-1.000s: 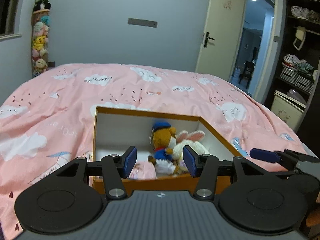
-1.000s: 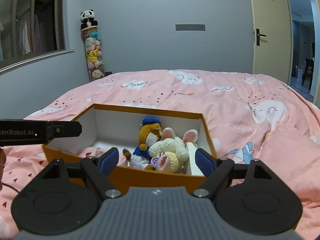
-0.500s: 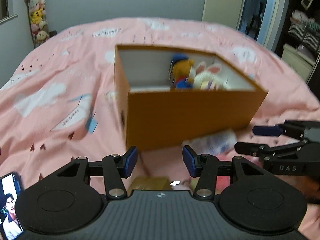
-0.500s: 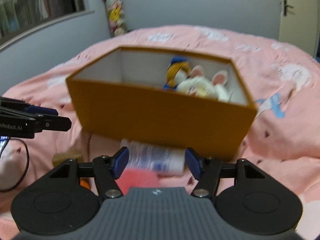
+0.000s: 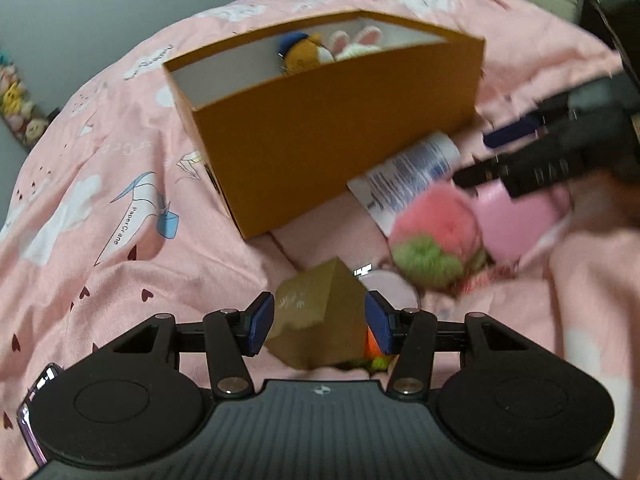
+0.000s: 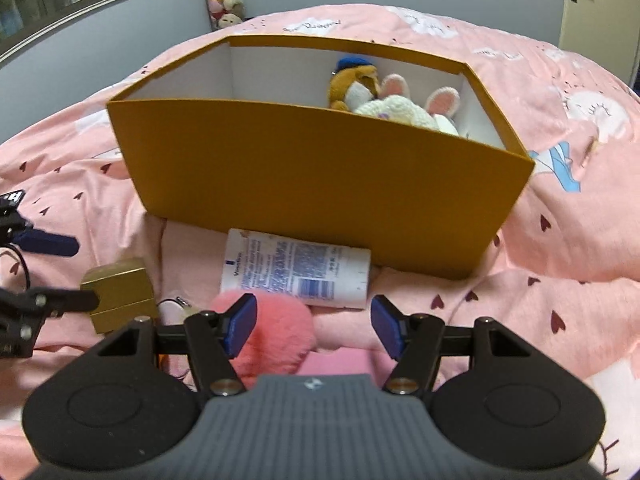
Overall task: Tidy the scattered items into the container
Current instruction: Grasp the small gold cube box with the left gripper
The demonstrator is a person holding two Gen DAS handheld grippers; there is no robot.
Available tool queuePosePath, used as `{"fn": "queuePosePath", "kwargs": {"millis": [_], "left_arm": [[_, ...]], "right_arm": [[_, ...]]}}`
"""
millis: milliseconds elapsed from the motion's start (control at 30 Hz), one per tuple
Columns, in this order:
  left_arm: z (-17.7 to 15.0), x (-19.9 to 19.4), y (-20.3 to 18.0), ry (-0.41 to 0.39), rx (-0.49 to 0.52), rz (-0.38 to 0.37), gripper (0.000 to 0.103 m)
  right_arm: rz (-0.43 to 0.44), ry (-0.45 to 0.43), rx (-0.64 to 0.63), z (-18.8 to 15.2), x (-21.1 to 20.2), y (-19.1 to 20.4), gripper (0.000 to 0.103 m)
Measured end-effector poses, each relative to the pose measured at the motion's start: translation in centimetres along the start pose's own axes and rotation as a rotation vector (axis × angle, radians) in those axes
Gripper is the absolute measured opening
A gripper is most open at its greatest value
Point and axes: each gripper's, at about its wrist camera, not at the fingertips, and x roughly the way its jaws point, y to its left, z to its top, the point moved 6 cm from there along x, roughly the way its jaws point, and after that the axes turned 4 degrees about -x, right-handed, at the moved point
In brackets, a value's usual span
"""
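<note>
Both grippers have dropped from above the box (image 6: pixel 320 184) to the bed (image 5: pixel 100 200) in front of it within the last second, so the view has gone from the box's inside to the loose things lying at its near wall.

Furthest left in the right wrist view, the gold block (image 6: pixel 120 294) now sits between the left gripper (image 5: pixel 319 322) fingers (image 5: pixel 262 322). They are apart and bracket it closely; whether the pads touch it I cannot tell, as the frame is blurred. A second ago nothing lay between them, so this looks like the approach to a grasp, with closing the next thing needed.

Next comes the tube (image 6: pixel 296 268), lying on its side against the foot of the box, untouched.

Then the pink pompom (image 6: pixel 268 340), with a green one (image 5: pixel 428 262) beside it in the left wrist view. The right gripper (image 6: pixel 312 328) has come down over the pink one with its fingers (image 6: pixel 240 322) wide apart, holding nothing. A pink case (image 5: pixel 516 220) lies just right of the pompoms.

In the box, the bear (image 6: pixel 354 84) and the rabbit (image 6: pixel 404 108) rest at the right end as before. The tidying is part done: two toys in, at least five items still on the bed.
</note>
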Motion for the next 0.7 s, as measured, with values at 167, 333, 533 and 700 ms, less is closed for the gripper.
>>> {"fn": "queuePosePath", "kwargs": {"millis": [167, 333, 533, 700], "left_arm": [[-1.1, 0.4, -1.4, 0.030, 0.136, 0.044, 0.059], [-1.8, 1.5, -2.1, 0.049, 0.219, 0.100, 0.059], [-2.3, 1.9, -3.0, 0.049, 0.303, 0.129, 0.060], [-2.3, 3.3, -3.6, 0.049, 0.349, 0.191, 0.064]], "right_arm": [[-0.013, 0.019, 0.026, -0.2, 0.3, -0.6, 0.066], [-0.016, 0.027, 0.047, -0.3, 0.4, -1.0, 0.066], [-0.016, 0.035, 0.069, -0.5, 0.5, -1.3, 0.067], [-0.015, 0.050, 0.079, -0.6, 0.8, -1.4, 0.067]]}}
